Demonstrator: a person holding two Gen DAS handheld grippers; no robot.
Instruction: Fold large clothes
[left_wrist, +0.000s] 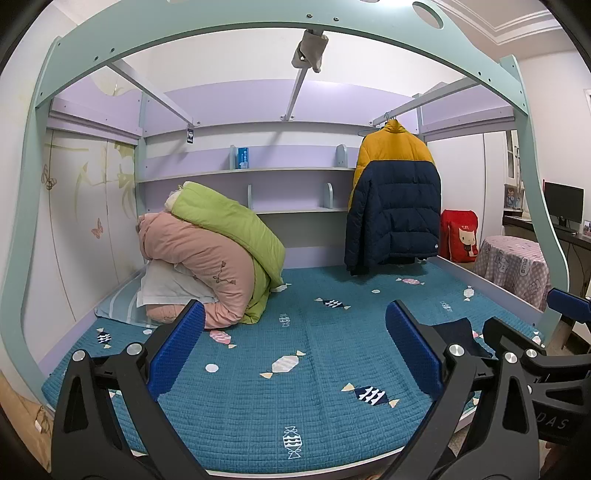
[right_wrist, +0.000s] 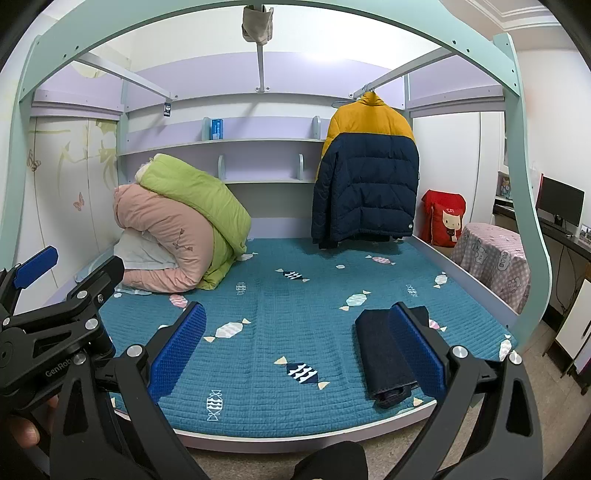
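A yellow and navy puffer jacket (left_wrist: 395, 195) hangs from a rail at the back right of the bed; it also shows in the right wrist view (right_wrist: 365, 173). A folded dark denim garment (right_wrist: 384, 354) lies on the teal bedspread (right_wrist: 295, 325) near the front right edge, and part of it shows in the left wrist view (left_wrist: 458, 332). My left gripper (left_wrist: 295, 347) is open and empty above the front of the bed. My right gripper (right_wrist: 299, 347) is open and empty, its right finger beside the folded denim. The right gripper also shows at the right of the left wrist view (left_wrist: 535, 332).
A pile of pink and green duvets (left_wrist: 214, 251) with a white pillow sits at the back left. A mint bed frame (left_wrist: 22, 229) arches overhead. Shelves (left_wrist: 243, 173) line the back wall. A red bag (left_wrist: 460, 236), a covered round table (left_wrist: 513, 269) and a monitor (left_wrist: 563, 206) stand at the right.
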